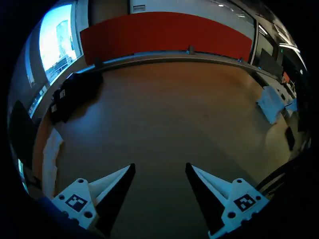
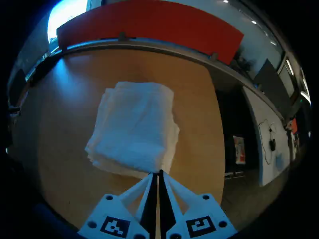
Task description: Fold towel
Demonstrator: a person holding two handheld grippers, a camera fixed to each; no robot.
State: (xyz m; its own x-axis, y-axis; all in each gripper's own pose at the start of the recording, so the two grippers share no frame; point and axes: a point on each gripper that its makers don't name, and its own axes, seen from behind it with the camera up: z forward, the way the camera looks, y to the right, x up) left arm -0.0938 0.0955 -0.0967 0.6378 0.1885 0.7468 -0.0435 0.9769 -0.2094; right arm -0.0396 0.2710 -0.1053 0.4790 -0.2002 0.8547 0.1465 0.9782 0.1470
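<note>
**Closed fingers rest at the edge of a towel folded small**

Nearest the lens in the right gripper view, at 6 o'clock, the right hand-held gripper (image 2: pixel 158 173) has its two fingers drawn together. Their tips sit at the near edge of the towel (image 2: pixel 135 127). Whether a ply is caught between them cannot be told. The towel lies mid-view on the wooden desk (image 2: pixel 60 119) as a compact white rectangle, with several layers showing along its 6 o'clock and 8 o'clock edges.

In the left gripper view the left hand-held gripper (image 1: pixel 160 165) has its fingers spread well apart and holds nothing, with bare desk ahead of it. A white cloth (image 1: pixel 52 155) lies at 8 o'clock, a dark bag (image 1: pixel 75 95) at 10 o'clock, and a red wall panel (image 1: pixel 167 36) at 12 o'clock.

Judging by the stacked layers, the folding looks nearly or wholly done. At most a last fold, some squaring of the edges or a simple let-go seems left.

Each finger base carries a square black-and-white marker (image 2: pixel 116 226). These are patterns, not words, and no brand or writing is legible anywhere.
</note>
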